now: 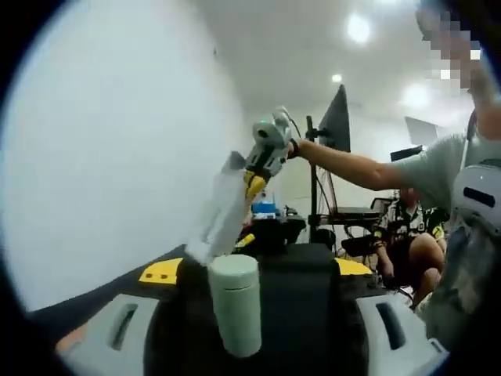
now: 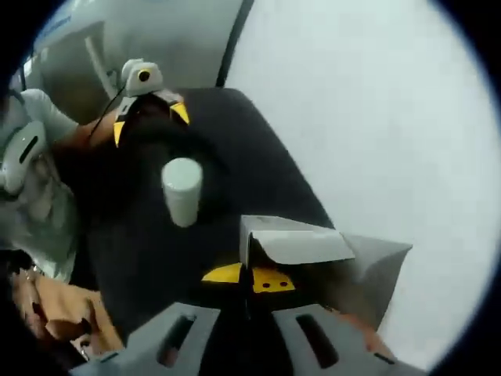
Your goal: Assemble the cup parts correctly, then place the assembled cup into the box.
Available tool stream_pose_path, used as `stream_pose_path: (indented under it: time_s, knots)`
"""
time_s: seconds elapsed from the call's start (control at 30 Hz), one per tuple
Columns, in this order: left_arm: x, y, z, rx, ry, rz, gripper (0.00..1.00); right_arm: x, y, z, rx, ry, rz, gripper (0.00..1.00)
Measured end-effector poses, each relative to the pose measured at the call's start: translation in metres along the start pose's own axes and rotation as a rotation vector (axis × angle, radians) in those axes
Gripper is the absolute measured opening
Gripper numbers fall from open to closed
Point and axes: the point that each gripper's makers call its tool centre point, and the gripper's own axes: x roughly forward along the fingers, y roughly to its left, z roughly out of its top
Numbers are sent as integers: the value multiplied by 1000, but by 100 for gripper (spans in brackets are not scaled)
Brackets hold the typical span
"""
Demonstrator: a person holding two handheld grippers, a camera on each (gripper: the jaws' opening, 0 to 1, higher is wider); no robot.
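We're gripping the pale green cup (image 1: 236, 301) upright between the left gripper (image 1: 249, 313) jaws. Above it, our right gripper (image 2: 249, 291) is pinching the white box (image 2: 293, 241) by its flap, tilted over the cup.

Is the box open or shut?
Open: the right gripper holds the box by a raised flap, the cup outside it.

pale green cup (image 1: 236, 301), white box (image 2: 291, 241), yellow-tipped jaws
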Motion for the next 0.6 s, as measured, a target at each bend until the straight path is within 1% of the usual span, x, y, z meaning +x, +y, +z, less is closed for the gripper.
stream_pose_path:
  time_s: [0.03,0.07,0.1,0.17,0.27,0.37,0.47,0.5,0.57,0.6]
  knots:
    - [2,-5,2,-2,-1,-3,70,-5,6,1,-27,27,-11,0]
    - [4,-10,4,-4,2,-5,70,-10,20,3,-38,51,11,0]
    - [5,-14,6,-9,3,-3,70,-14,29,3,-65,78,21,0]
    - [7,-28,13,-27,-14,-5,70,-22,51,4,-80,115,61,0]
    - [10,-48,15,-36,-9,-6,73,-32,82,6,-108,152,103,0]
    - [12,-69,12,-18,2,-8,73,-38,111,12,-135,165,148,0]
    - [14,-90,3,-32,23,-33,74,-41,145,22,-171,162,218,0]
    - [14,-96,0,-35,25,-33,75,-41,160,28,-186,161,246,0]
    - [13,-105,-4,-45,32,-25,75,-38,175,34,-224,176,267,0]
    - [10,-112,-6,-60,32,-32,75,-36,180,38,-235,180,267,0]
